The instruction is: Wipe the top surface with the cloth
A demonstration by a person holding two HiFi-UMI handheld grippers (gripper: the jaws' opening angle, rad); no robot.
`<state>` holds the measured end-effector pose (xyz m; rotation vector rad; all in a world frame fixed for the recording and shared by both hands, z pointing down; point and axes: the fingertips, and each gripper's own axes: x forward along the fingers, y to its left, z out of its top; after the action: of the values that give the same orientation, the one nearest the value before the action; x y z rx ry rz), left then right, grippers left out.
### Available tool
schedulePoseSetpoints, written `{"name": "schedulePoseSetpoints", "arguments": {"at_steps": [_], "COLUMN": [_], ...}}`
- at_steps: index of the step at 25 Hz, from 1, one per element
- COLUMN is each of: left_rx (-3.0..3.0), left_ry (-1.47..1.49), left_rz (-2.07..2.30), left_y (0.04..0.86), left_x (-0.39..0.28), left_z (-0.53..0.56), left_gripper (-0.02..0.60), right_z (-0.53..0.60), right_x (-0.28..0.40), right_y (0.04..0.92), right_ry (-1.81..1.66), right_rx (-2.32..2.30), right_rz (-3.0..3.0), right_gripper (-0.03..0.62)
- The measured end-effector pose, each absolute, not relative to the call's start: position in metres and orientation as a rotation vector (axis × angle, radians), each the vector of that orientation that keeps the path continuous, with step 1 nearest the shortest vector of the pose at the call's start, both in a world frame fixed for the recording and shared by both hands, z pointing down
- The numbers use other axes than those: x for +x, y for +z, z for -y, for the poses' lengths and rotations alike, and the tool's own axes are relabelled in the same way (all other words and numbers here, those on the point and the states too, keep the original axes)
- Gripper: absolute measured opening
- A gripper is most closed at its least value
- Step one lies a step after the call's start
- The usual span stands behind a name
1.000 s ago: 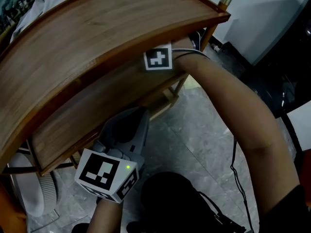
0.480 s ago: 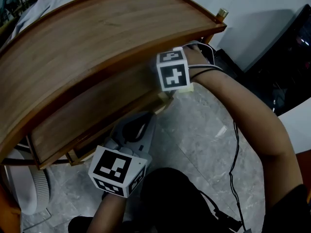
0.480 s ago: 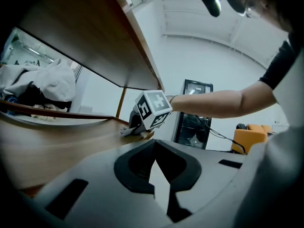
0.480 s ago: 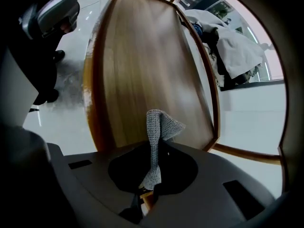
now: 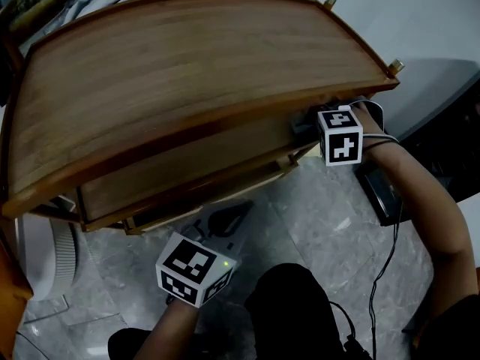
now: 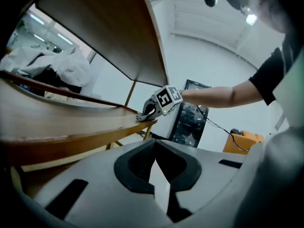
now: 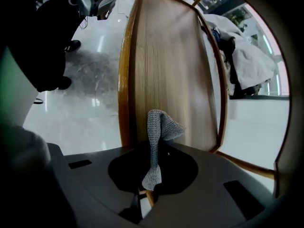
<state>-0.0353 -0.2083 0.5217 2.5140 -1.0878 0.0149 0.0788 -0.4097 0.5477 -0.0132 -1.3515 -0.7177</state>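
Note:
The curved wooden top surface fills the head view, with a lower shelf under it. My right gripper sits at the shelf's right end, below the top's rim, shut on a grey knitted cloth. In the right gripper view the cloth stands up from the jaws and a rimmed wooden board stretches ahead. The left gripper view shows the right gripper with the cloth on the shelf's tip. My left gripper hangs low over the floor, shut and holding nothing, apart from the table.
A heap of white clothes lies beyond the table's far side. A white ribbed appliance stands at the left by the table leg. A dark box and a cable lie on the grey floor at the right. A black cabinet stands farther off.
My right gripper has slid to the right along the lower shelf to its end. My left gripper has dropped back from the shelf toward the floor. The head view has risen over the top.

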Motion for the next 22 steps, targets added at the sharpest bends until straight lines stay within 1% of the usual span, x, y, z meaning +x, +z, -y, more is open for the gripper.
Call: {"name": "schedulePoseSetpoints", "arguments": {"at_steps": [4,6,7,9,12,14,16,19,22], "left_rx": [2.461,2.432,2.425,2.421,2.319,2.220,2.188,2.101,2.021], "left_ry": [-0.149,-0.241,-0.274,-0.296,-0.252,-0.233,-0.206,-0.117,-0.068], "left_rz": [1.036,1.030,1.024,0.992,0.958,0.953,0.938,0.916,0.912], "left_y": [0.504,0.490,0.484,0.477,0.483,0.479,0.464,0.440,0.386], "left_x": [-0.032,-0.033,-0.033,-0.030,-0.022,-0.016,-0.007,0.006,0.024], "left_z": [0.198,0.190,0.182,0.158,0.104,0.066,0.038,-0.009,-0.056], "left_gripper": [0.012,0.012,0.012,0.012,0.012,0.012,0.012,0.012,0.012], "right_z": [0.386,0.350,0.323,0.255,0.147,0.097,0.072,0.039,-0.012], "right_x": [0.024,-0.001,-0.009,-0.016,-0.008,0.010,0.029,0.047,0.061], "right_y": [0.525,0.509,0.501,0.489,0.467,0.443,0.408,0.347,0.276], "right_ry": [-0.809,-0.748,-0.661,-0.351,0.298,0.720,1.021,1.245,1.238], "right_rx": [0.164,0.199,0.172,0.029,-0.163,-0.169,-0.122,-0.078,-0.250], "right_rz": [1.755,1.991,2.116,2.342,2.553,2.630,2.700,2.773,2.741], "right_gripper": [0.032,0.032,0.032,0.032,0.032,0.032,0.032,0.032,0.032]}}
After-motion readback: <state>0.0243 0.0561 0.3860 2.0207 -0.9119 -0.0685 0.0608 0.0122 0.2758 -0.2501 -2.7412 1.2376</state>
